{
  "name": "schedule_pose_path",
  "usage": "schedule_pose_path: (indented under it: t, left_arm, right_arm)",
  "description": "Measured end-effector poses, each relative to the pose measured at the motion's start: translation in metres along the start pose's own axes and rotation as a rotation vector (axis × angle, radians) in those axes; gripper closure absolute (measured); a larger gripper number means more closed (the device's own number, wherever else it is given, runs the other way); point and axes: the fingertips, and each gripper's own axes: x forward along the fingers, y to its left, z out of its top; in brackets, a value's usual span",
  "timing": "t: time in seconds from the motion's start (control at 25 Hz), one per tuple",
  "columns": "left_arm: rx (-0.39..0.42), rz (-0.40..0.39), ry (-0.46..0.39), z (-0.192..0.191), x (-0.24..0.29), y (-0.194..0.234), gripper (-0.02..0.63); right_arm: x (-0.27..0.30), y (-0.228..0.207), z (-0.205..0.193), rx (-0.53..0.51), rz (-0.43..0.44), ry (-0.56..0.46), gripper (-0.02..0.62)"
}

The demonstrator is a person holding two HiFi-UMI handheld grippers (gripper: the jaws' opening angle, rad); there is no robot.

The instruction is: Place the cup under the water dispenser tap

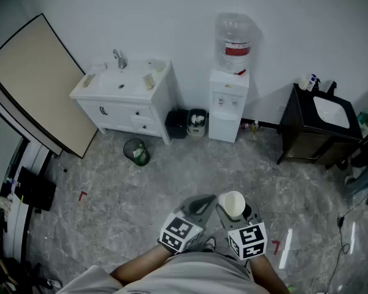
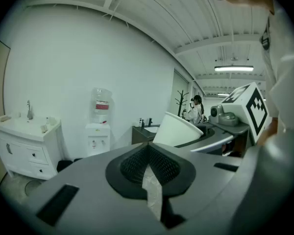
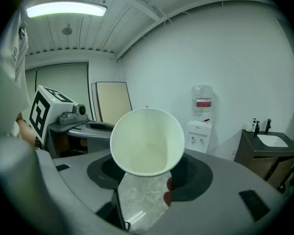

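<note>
A white paper cup [image 1: 233, 204] sits between the jaws of my right gripper [image 1: 234, 213], which is shut on it. In the right gripper view the cup [image 3: 147, 141] lies tilted with its empty mouth towards the camera. The water dispenser [image 1: 228, 103], white with a clear bottle on top, stands against the far wall, well ahead of both grippers; it also shows as a small water dispenser [image 3: 200, 131] in the right gripper view. My left gripper [image 1: 201, 206] hangs just left of the cup, jaws together and empty [image 2: 149, 168]. The cup [image 2: 179, 130] shows at its right.
A white sink cabinet [image 1: 126, 97] stands left of the dispenser, with black bins [image 1: 187, 122] between them and a green waste basket [image 1: 137, 152] on the marble floor. A dark vanity [image 1: 319, 124] is at the right wall. A beige board [image 1: 40, 81] leans at the left.
</note>
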Motion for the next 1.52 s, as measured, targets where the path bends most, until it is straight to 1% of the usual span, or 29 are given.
schedule_pose_path:
  t: [0.28,0.52,0.68,0.84,0.96,1.12,1.28,1.52]
  left_arm:
    - [0.003,0.006,0.003,-0.001,0.005,-0.012,0.600]
    - [-0.001,0.024,0.005,-0.003,0.015,-0.017,0.600]
    - [0.000,0.026,0.007,-0.004,0.024,-0.015,0.600]
    - [0.005,0.027,0.003,0.000,0.037,-0.002,0.600]
    - [0.015,0.026,0.003,0.002,0.054,0.018,0.600]
    - [0.036,0.017,-0.006,0.004,0.083,0.056,0.600]
    - [0.070,-0.026,-0.002,0.018,0.125,0.101,0.600]
    - [0.088,-0.088,-0.003,0.047,0.183,0.180,0.600]
  right_arm:
    - [-0.010,-0.007,-0.004,-0.003,0.006,0.000,0.333]
    - [-0.014,-0.019,-0.007,0.022,0.033,-0.009,0.331]
    - [-0.012,-0.031,-0.006,0.027,0.024,-0.020,0.331]
    - [0.002,-0.047,0.000,0.021,0.011,-0.023,0.331]
    - [0.023,-0.063,0.006,0.017,-0.002,-0.019,0.331]
    - [0.059,-0.089,0.011,0.020,-0.030,-0.004,0.331]
    - [0.109,-0.125,0.026,0.031,-0.066,0.013,0.331]
    - [0.186,-0.173,0.061,0.045,-0.121,0.026,0.331]
